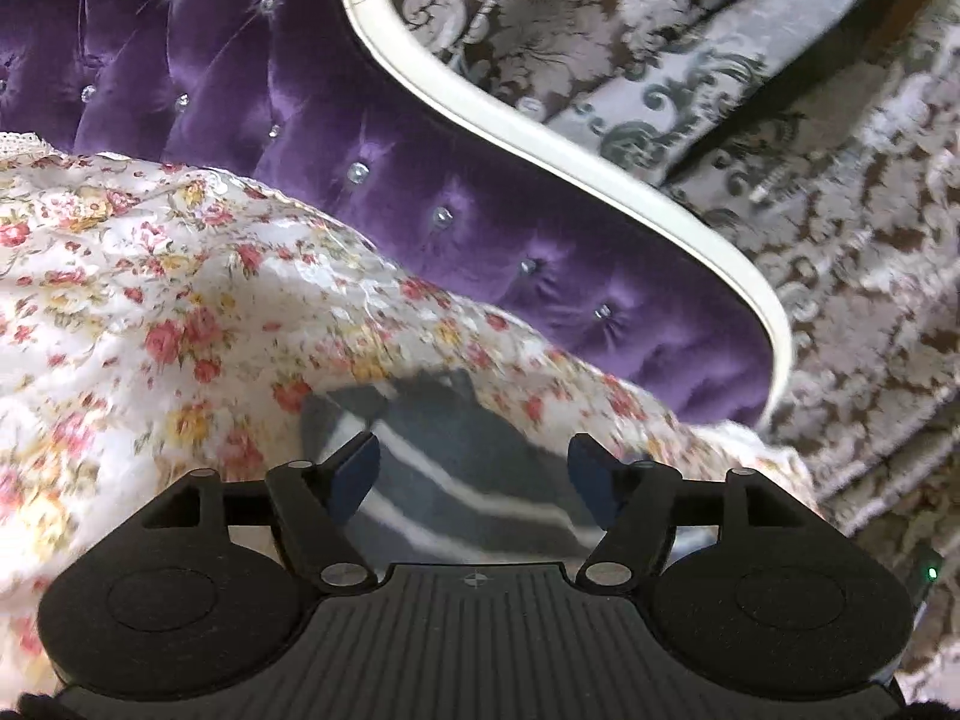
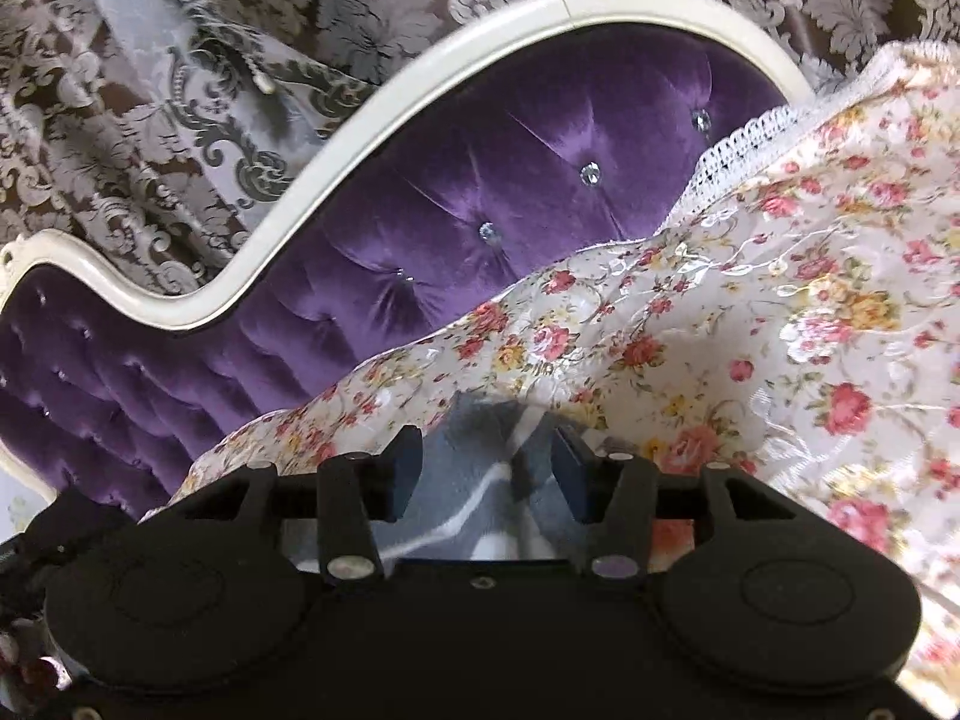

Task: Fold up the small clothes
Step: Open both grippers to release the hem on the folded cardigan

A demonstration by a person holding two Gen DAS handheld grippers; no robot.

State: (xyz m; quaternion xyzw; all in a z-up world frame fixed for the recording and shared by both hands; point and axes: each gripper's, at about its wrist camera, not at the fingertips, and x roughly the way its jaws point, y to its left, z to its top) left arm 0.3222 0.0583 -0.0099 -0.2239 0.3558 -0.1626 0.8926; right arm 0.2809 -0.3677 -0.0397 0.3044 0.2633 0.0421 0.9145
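A small grey garment with white stripes [image 1: 474, 468] lies on a floral cloth [image 1: 150, 300]. In the left wrist view my left gripper [image 1: 471, 450] hangs just over it, jaws apart, blue pads clear of the fabric on both sides. In the right wrist view the same grey striped garment [image 2: 474, 474] lies bunched between the spread fingers of my right gripper [image 2: 483, 444]. Neither pad presses on it. Most of the garment is hidden under the gripper bodies.
The floral cloth [image 2: 750, 330] with a lace edge [image 2: 756, 138] covers a seat. Behind it rises a purple tufted backrest [image 1: 300, 96] with a curved white frame [image 1: 540, 144]. Patterned grey and brown curtains [image 1: 840, 180] hang beyond.
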